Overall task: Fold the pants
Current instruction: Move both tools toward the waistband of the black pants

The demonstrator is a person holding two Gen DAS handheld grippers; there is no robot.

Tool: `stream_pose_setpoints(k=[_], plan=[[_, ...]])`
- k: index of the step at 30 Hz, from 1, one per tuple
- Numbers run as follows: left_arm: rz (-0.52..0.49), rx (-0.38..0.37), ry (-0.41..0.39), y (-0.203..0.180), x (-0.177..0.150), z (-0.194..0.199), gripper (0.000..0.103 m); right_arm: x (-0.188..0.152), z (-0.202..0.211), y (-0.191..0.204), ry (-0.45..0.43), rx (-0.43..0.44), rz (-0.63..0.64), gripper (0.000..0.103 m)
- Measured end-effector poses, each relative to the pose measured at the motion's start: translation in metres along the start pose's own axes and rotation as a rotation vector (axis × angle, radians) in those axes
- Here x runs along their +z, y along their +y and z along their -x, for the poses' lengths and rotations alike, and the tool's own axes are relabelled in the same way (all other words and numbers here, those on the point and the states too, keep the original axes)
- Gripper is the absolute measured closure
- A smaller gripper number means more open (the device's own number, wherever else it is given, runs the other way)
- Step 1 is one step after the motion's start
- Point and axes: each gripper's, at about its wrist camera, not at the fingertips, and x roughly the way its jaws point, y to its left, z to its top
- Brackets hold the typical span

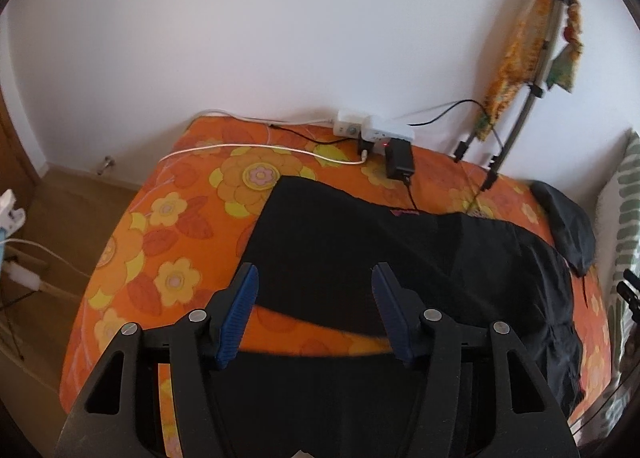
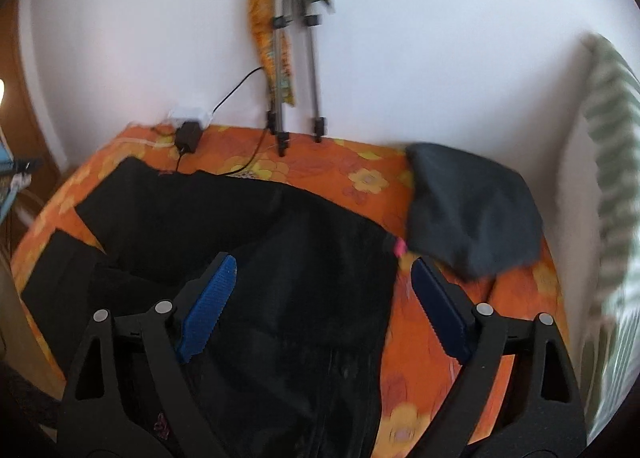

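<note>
Black pants (image 1: 360,242) lie spread across an orange flowered bed cover (image 1: 180,218). Another dark part of them sits close under the camera, with a strip of cover showing between the two. My left gripper (image 1: 316,272) hovers over the pants near their left edge, its blue pads (image 1: 240,310) apart and nothing pressed between them. In the right wrist view the pants (image 2: 240,218) run from the far left to the near middle. My right gripper (image 2: 323,261) stands wide open above their right edge, holding nothing.
A dark grey garment (image 2: 472,210) lies on the cover to the right of the pants. A white power strip (image 1: 372,130), a black adapter (image 1: 398,158) and cables sit at the far edge by the wall. Tripod legs (image 2: 296,58) stand there too. A striped pillow (image 2: 612,178) borders the right side.
</note>
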Motion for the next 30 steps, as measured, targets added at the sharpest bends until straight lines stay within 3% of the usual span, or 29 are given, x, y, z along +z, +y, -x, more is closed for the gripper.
stream_pose_setpoints(k=[10,22,30], plan=[[0.021,0.026,0.109,0.007,0.054,-0.082,0.045,0.071,-0.115,0.041,0.122,0.122,0.224,0.011],[0.071,0.026,0.224,0.021,0.091,-0.192,0.045,0.082,-0.231,0.057,0.247,0.224,0.324,0.011],[0.095,0.019,0.262,0.025,0.092,-0.225,0.044,0.084,-0.268,0.069,0.284,0.282,0.364,0.011]])
